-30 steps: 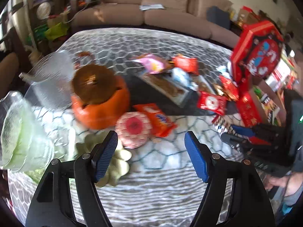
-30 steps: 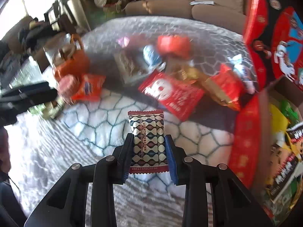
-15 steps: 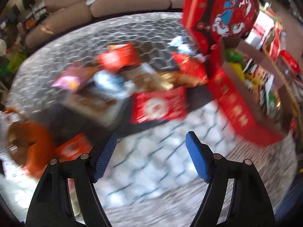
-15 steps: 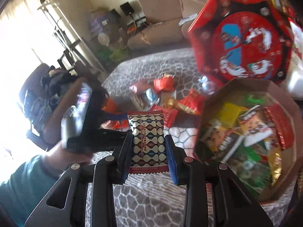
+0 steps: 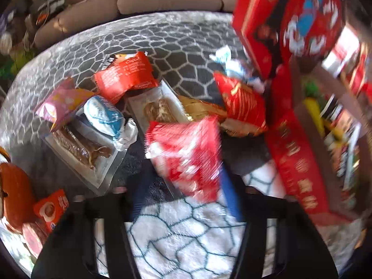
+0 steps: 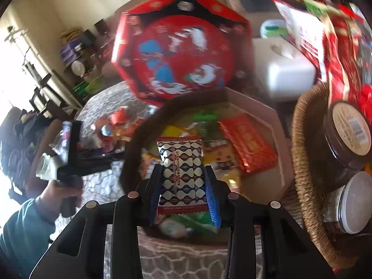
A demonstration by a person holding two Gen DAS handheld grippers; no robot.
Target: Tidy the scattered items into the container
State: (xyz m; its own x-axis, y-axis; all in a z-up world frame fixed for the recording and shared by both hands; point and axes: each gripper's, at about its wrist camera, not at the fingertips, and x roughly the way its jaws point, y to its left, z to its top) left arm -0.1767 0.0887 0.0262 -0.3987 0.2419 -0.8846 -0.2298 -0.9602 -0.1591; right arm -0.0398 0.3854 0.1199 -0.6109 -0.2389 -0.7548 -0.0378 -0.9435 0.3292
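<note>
Right gripper point(image 6: 184, 183) pinching patterned packet point(image 6: 180, 162) above open box point(image 6: 265, 121); left gripper point(image 5: 183, 183) spread around red packet point(image 5: 186, 153). Early release risks rim bounce.

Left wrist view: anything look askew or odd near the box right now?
Yes. The lid stands tilted on edge behind the open red box, not lying flat. Snack packets lie heaped on each other; the red packet between the left gripper fingers is motion-blurred, so grip is unclear.
</note>
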